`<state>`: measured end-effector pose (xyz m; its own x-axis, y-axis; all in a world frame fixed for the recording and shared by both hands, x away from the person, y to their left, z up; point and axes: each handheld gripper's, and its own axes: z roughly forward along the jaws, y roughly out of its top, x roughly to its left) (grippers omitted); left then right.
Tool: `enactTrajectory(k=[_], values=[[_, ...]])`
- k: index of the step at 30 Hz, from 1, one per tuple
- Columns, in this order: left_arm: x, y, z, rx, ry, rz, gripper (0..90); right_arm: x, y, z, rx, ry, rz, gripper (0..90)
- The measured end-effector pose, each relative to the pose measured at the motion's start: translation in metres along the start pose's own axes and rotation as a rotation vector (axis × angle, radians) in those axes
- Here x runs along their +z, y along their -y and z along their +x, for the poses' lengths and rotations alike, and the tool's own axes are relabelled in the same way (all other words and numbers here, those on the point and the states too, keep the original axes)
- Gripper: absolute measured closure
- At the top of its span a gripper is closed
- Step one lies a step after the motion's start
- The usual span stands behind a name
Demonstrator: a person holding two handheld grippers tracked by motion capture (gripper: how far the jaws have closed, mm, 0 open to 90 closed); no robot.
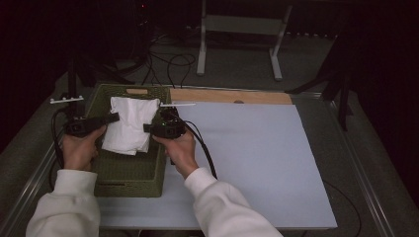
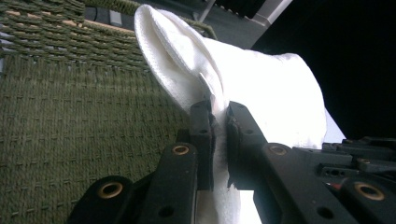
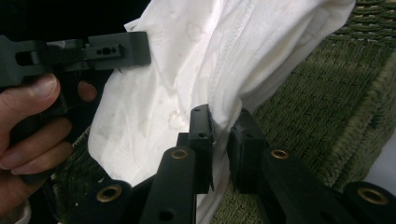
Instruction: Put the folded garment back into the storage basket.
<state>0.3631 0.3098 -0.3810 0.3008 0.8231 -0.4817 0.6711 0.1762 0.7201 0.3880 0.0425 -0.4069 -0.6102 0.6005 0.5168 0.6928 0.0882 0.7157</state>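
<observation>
A white cloth (image 1: 127, 123) hangs spread over the green woven basket (image 1: 131, 173) at the table's left. My left gripper (image 1: 114, 118) pinches the cloth's left edge, and my right gripper (image 1: 148, 128) pinches its right edge. In the left gripper view the black jaws stand together on a fold of the cloth (image 2: 243, 88), with the left gripper (image 2: 219, 116) above the basket's weave (image 2: 74, 135). Looking along the right gripper (image 3: 220, 122), its jaws clamp a seam of the cloth (image 3: 196, 70). The other gripper (image 3: 135, 49) and a hand (image 3: 28, 126) show at the far side.
A white board (image 1: 252, 158) covers most of the table right of the basket, with a wooden strip (image 1: 232, 96) along its far edge. Cables (image 1: 170, 64) and a metal stand (image 1: 239, 29) lie on the floor beyond. A cable (image 1: 205, 148) trails from the right gripper.
</observation>
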Motion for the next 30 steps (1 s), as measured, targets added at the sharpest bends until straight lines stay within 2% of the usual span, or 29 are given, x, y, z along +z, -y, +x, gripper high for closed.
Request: enactTrajectory(k=[8,24,30], values=[[0.001,0.003,0.005,-0.002,-0.016,0.010,82.3,0.007,0.003,0.002,-0.002,0.012,0.016,80.9],[0.002,0.009,0.017,0.000,-0.078,0.036,82.3,0.025,0.009,0.006,0.003,0.027,0.057,80.8],[0.003,0.010,0.020,0.009,-0.113,0.058,82.3,0.033,0.011,0.008,0.000,0.040,0.077,80.7]])
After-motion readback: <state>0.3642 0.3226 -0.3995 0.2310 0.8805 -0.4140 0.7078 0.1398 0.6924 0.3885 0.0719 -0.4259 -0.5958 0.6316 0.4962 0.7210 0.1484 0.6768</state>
